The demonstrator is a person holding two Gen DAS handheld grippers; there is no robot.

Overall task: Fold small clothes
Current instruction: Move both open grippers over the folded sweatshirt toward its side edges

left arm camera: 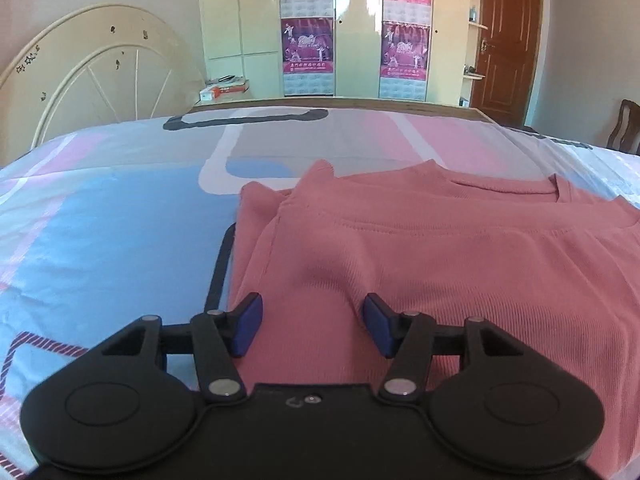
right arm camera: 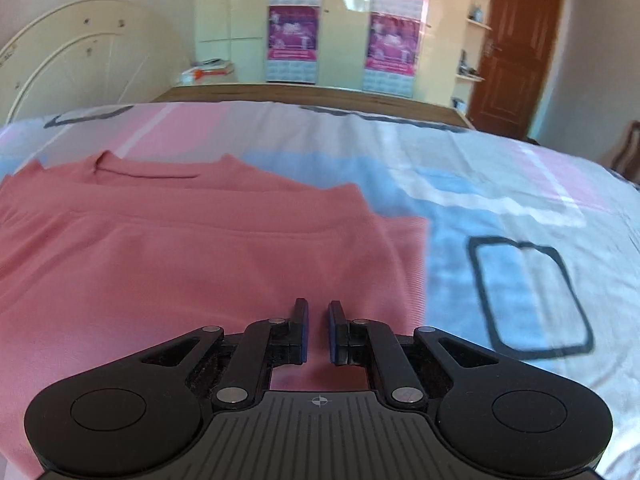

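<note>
A pink ribbed shirt lies folded on the bed, its collar toward the far side. My left gripper is open over the shirt's near left part, with a small raised wrinkle of fabric between the blue pads. In the right wrist view the same shirt fills the left and middle. My right gripper hovers over the shirt's near right part, its jaws nearly together with a narrow gap and nothing between them.
The bed has a patterned sheet in blue, pink and grey. A cream headboard stands at the left. Wardrobes with posters and a brown door are behind. A chair stands at the far right.
</note>
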